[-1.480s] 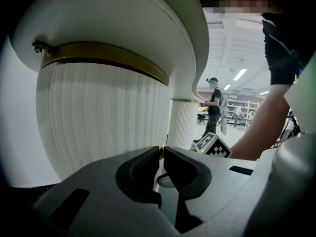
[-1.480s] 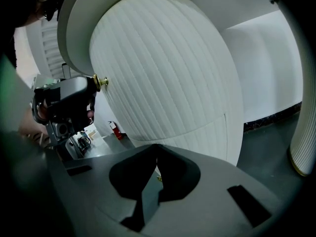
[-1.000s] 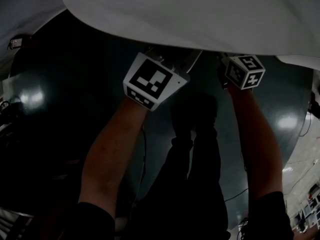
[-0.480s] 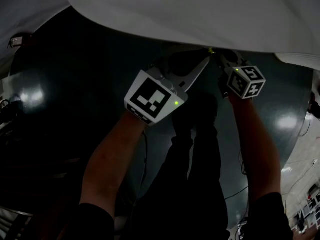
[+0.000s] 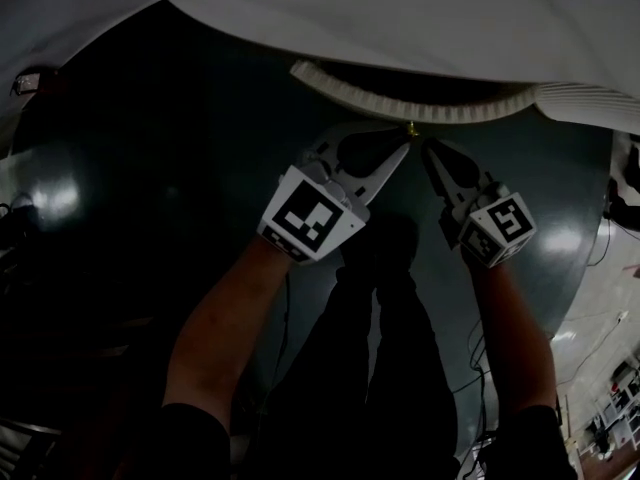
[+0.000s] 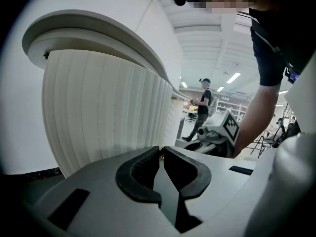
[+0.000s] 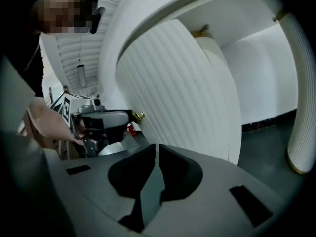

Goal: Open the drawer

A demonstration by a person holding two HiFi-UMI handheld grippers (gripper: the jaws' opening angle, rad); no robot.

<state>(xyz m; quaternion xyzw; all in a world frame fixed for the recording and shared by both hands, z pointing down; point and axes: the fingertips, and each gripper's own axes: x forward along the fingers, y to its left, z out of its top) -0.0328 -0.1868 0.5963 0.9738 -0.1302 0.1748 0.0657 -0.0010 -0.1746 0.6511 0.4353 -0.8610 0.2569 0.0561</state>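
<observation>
The drawer's curved, ribbed white front [image 5: 400, 93] stands out from under the round white table top [image 5: 400, 18]. My left gripper [image 5: 408, 136] is shut on the drawer's small brass knob [image 7: 138, 115], which glints between its tips [image 6: 159, 149]. The ribbed front [image 6: 98, 112] fills the left gripper view just beyond the jaws. My right gripper [image 5: 429, 152] hangs just right of the left one, a little off the drawer front [image 7: 173, 93]. Its jaws [image 7: 157, 147] are shut with nothing between them.
Under the table lies a dark glossy floor [image 5: 120, 168], with the person's legs [image 5: 390, 348] below the grippers. Cables [image 5: 470, 353] trail on the floor at the right. Another person [image 6: 202, 107] stands far off in the room. A ribbed white rim [image 7: 296, 107] curves at the right.
The drawer front has slid out from under the table top. Both grippers have moved back toward the person, the left one with the knob in its tips.
</observation>
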